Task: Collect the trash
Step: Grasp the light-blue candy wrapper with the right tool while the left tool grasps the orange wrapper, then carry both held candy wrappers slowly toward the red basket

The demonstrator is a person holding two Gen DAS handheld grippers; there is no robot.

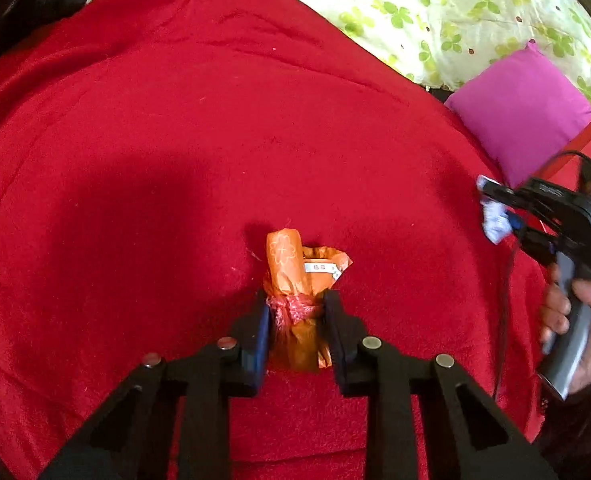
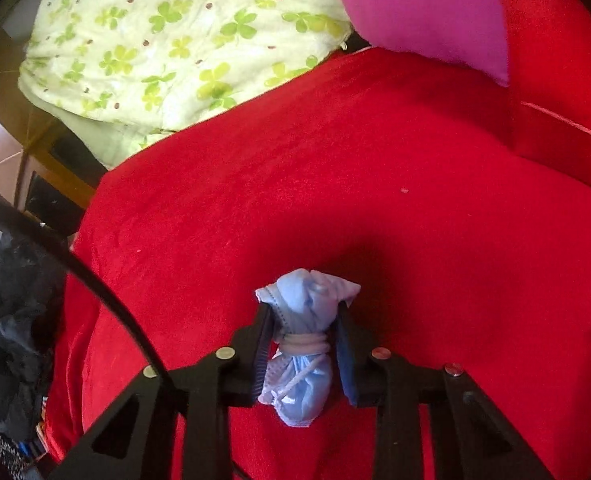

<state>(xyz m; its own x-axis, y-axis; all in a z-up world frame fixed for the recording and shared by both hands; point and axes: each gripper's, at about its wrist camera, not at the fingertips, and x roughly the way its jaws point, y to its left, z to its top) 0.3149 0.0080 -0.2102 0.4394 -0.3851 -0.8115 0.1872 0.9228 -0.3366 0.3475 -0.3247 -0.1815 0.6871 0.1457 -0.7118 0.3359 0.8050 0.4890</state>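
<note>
We take the red blanket [image 1: 215, 140] as our landmark; it covers the whole surface beneath both tools.

Our left gripper [image 1: 297, 312] is clamped on an orange wrapper bundle [image 1: 295, 280], which is tied round its middle with a reddish band. The black fingers [image 1: 341, 332] press it from both sides, and its upper end pokes out past the tips, just above the blanket's middle.

Our right gripper [image 2: 305, 324] is closed on a rolled pale blue face mask [image 2: 303, 344], bound with its own white ear loop. The pads squeeze the roll at its waist, over the near part of the blanket. In the left wrist view we see the same tool at the blanket's right edge, with a hand [image 1: 579, 320] round its grey handle.

At the blanket's far side lies a clover-patterned quilt [image 2: 167, 32], and a magenta cushion [image 1: 523, 112] rests at its far right corner. Off the blanket's left edge sits something dark and crumpled [image 2: 11, 320]; we cannot tell what.
</note>
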